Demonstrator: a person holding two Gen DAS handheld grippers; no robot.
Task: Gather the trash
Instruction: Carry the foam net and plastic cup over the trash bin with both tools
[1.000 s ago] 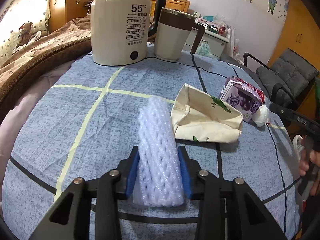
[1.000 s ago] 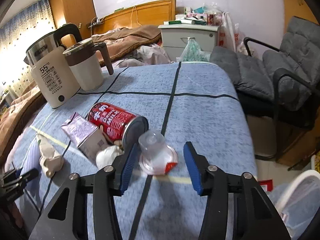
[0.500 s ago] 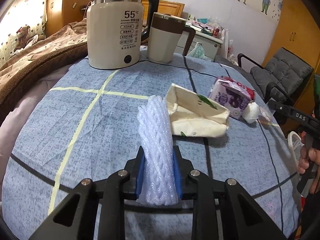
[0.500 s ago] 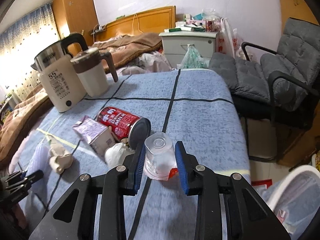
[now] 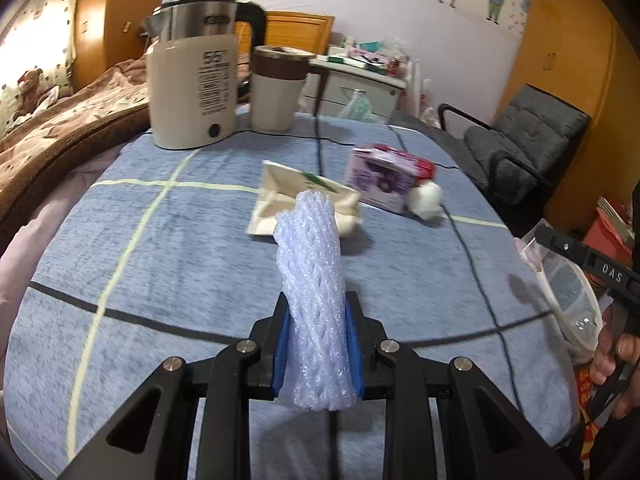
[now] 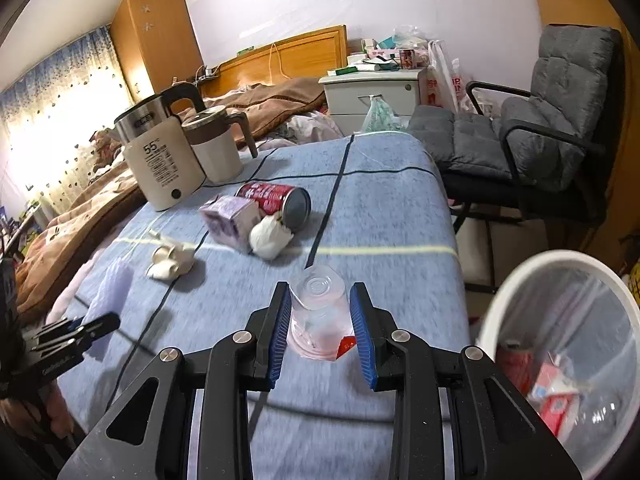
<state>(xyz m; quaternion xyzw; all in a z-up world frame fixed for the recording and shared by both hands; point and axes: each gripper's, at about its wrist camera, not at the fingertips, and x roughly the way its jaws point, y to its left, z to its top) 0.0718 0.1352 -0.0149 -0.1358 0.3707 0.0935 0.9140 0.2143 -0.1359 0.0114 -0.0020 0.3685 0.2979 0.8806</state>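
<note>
While both grippers hold a piece of trash, the step in hand reads as the carry: pick-up done, drop-off not yet.

Left gripper (image 5: 318, 350): fingers (image 5: 282, 344) closed on the foam net (image 5: 314, 292), a white mesh sleeve squeezed narrow between the blue pads. Net stands up and forward out of the grip, clear of the surface (image 5: 168, 256). Its jaws have just been closing, with the net between them.

Right gripper (image 6: 322, 334): fingers (image 6: 280, 330) clamped on the clear cup (image 6: 318, 308), held upside down, base toward the camera, a red scrap at its rim. Its jaws have just been closing too, cup between them. Cup looks lifted off the surface, though blur makes the gap hard to judge.

Bin (image 6: 512, 280): white rim, clear liner, some trash already inside, off the right edge of the surface, near the right gripper.

Next move, as I judge it: swing right gripper over the bin rim, then release; left gripper has farther to go across the surface. Risk: thin cup may slip or crush.

Pose: both grippers tilt down and forward. A hand (image 5: 612, 348) on the right gripper's handle shows at the left view's edge.

Left on the surface: carton (image 6: 230, 218), red can (image 6: 276, 200), paper wad (image 6: 270, 236), crumpled bag (image 5: 304, 200). Kettle (image 6: 160, 164) and jug (image 6: 216, 152) stand at the back.
</note>
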